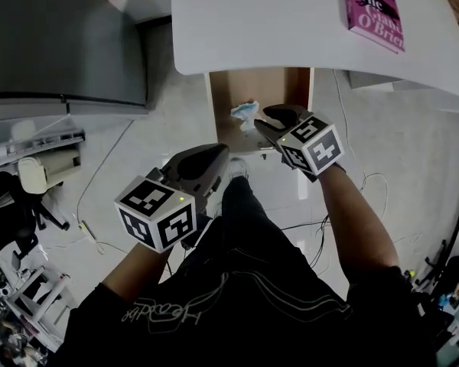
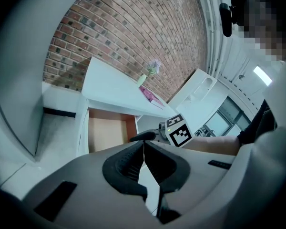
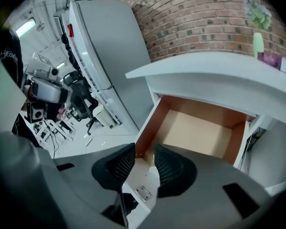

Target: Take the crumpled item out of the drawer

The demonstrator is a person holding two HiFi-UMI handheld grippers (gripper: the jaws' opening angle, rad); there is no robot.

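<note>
White table [image 1: 291, 21] over the open drawer [image 1: 254, 86] bears a pink "O'Brien" book [image 1: 375, 10].

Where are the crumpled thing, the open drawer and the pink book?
crumpled item [image 1: 244, 112], head view, its middle.
drawer [image 1: 252, 86], head view, bare wooden floor.
pink book [image 1: 373, 8], head view, front cover.

The drawer [image 1: 223, 98] is pulled open under the white table [image 1: 275, 21]. It is brown inside. A small crumpled ball [image 1: 244, 112], white and blue, lies inside on its bottom.
</note>
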